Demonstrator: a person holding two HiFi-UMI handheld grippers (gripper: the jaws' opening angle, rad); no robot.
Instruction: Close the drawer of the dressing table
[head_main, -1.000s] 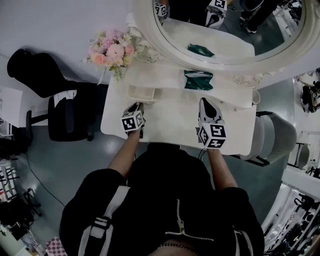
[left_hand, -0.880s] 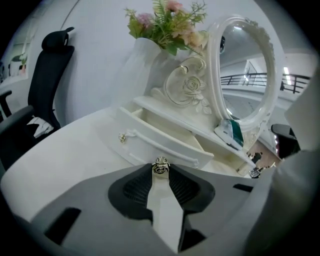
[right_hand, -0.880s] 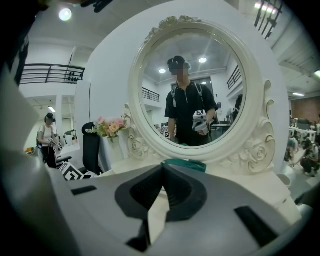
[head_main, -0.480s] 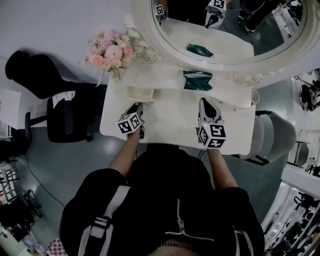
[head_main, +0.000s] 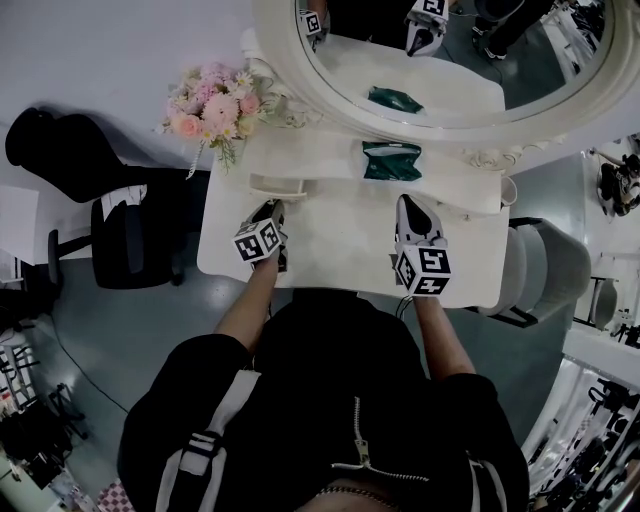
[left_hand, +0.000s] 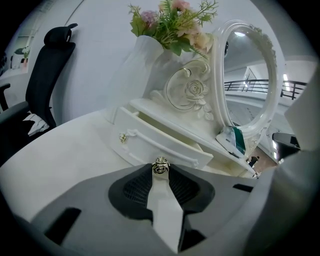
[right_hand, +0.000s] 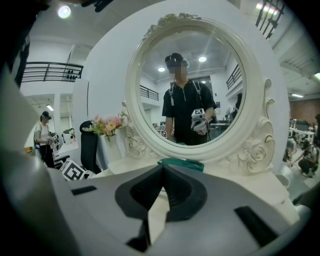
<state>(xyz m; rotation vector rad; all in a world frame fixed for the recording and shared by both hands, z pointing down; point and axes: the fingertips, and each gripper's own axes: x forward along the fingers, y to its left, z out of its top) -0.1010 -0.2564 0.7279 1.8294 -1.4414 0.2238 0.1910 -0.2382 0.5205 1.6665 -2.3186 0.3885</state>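
Slight roll of left claw (left_hand: 159, 171) on half-hidden drawer knob (left_hand: 160, 164)

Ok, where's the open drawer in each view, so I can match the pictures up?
Head view: drawer left of centre, pulled out over the tabletop.
Left gripper view: drawer at centre, front facing the camera, its knob between the tips of the left gripper.
Right gripper view: I cannot make it out.
Shared landmark: green packet, on the shelf below the mirror; at right in the left gripper view, at centre in the right gripper view.
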